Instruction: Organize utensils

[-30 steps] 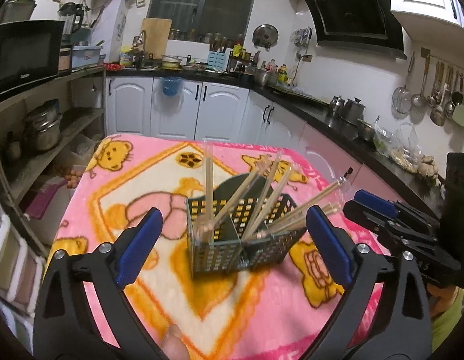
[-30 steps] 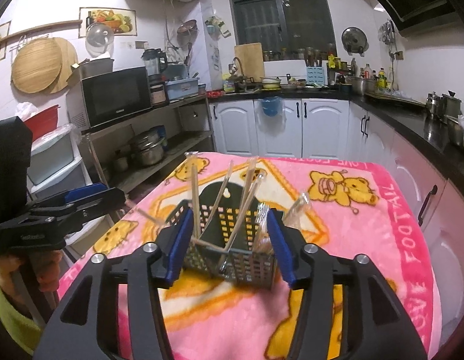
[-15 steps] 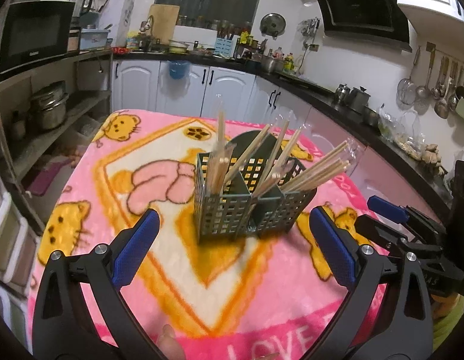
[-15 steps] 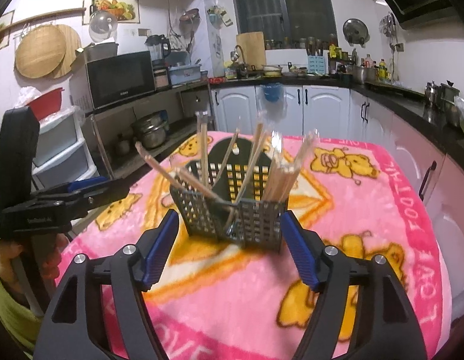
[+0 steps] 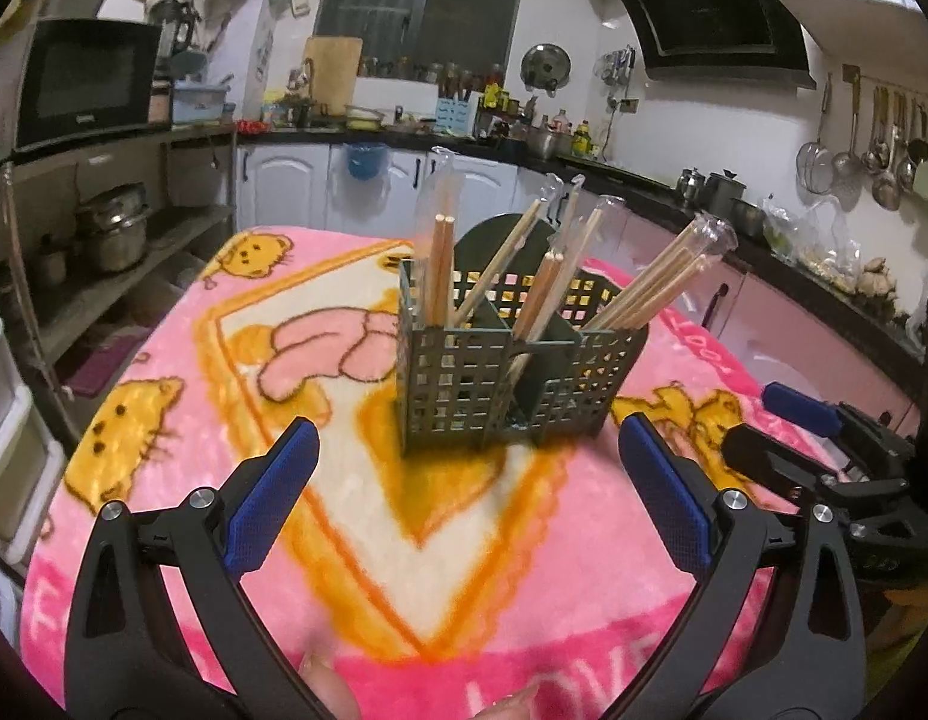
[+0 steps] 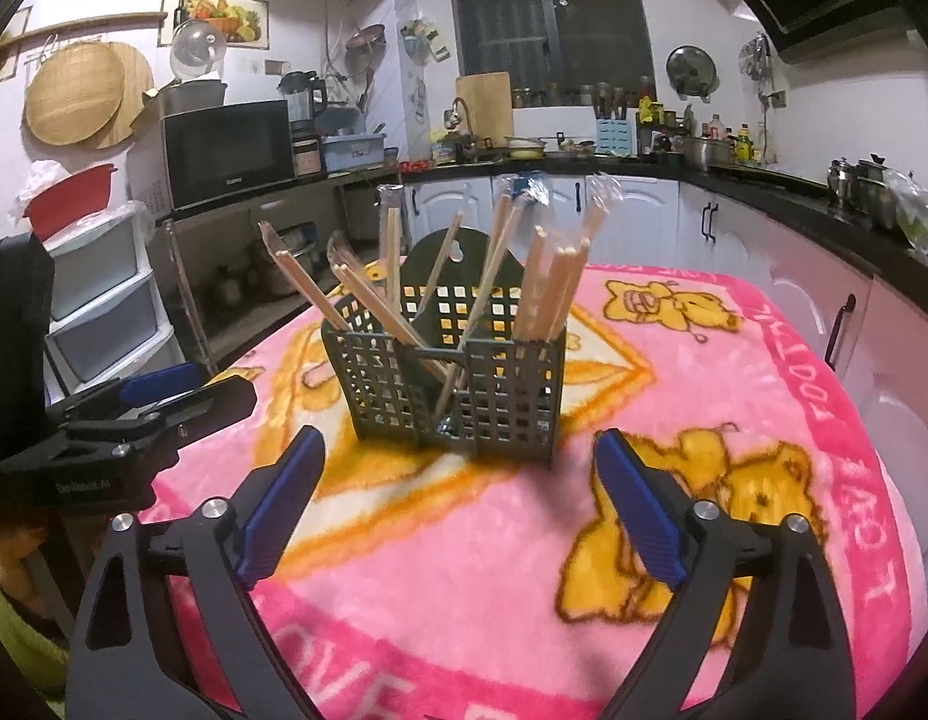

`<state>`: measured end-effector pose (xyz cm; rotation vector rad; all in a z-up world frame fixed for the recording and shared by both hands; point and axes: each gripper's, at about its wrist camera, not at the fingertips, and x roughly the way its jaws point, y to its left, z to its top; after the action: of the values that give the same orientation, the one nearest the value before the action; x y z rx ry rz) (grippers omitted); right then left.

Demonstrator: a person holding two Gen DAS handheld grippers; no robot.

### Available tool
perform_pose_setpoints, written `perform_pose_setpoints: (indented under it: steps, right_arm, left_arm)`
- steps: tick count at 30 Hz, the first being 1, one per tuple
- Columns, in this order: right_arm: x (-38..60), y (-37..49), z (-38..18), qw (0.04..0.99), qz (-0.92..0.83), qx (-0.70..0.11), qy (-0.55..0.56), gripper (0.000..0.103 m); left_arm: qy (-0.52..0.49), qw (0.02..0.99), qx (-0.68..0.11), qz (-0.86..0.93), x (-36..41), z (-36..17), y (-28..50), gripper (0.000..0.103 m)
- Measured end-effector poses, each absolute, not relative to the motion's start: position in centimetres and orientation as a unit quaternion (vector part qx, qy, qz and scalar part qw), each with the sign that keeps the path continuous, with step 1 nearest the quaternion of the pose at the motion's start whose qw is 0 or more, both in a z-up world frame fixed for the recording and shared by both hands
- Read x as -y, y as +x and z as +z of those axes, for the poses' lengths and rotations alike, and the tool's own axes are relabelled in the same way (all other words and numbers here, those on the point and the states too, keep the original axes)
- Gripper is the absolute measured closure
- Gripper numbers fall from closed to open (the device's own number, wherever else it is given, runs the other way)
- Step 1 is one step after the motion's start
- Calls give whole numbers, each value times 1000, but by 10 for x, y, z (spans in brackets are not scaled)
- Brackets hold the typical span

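Observation:
A dark green mesh utensil basket (image 5: 511, 384) (image 6: 458, 390) stands upright on the pink cartoon blanket (image 5: 182, 396) (image 6: 703, 408). Several wooden chopsticks (image 5: 440, 264) (image 6: 550, 294) in clear sleeves lean in its compartments. My left gripper (image 5: 466, 504) is open, low over the blanket just short of the basket, with nothing between its blue pads. My right gripper (image 6: 461, 504) also faces the basket from close by; its jaws are opening and hold nothing. Each gripper shows at the edge of the other's view: the right gripper (image 5: 823, 438) and the left gripper (image 6: 134, 402).
The blanket covers a table with drop-offs on all sides. Open shelves with pots (image 5: 113, 228) and plastic drawers (image 6: 104, 306) stand on the left. White cabinets and a black counter (image 6: 793, 192) run behind and to the right. A finger (image 5: 326, 684) shows at the bottom edge.
Both grippers have sunk toward the blanket, so the basket now sits higher in view. The right gripper's jaws have spread wide apart from around the basket. The left jaws stayed wide.

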<state>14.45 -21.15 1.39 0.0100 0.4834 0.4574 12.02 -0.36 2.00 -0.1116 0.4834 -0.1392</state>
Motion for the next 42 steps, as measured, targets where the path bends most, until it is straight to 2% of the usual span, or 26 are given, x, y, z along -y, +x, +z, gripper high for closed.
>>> perform_pose_setpoints:
  steps: [12, 17, 42]
  right_arm:
    - [225, 114, -24, 968, 177, -177, -1, 8]
    - [227, 105, -23, 975, 167, -147, 3, 7]
    - [231, 104, -31, 973, 161, -162, 18, 7]
  left_arm:
    - [-45, 973, -221, -50, 15, -20, 104, 11]
    - [-58, 975, -211, -44, 11, -21, 102, 11]
    - [-59, 978, -195, -46, 12, -20, 96, 11]
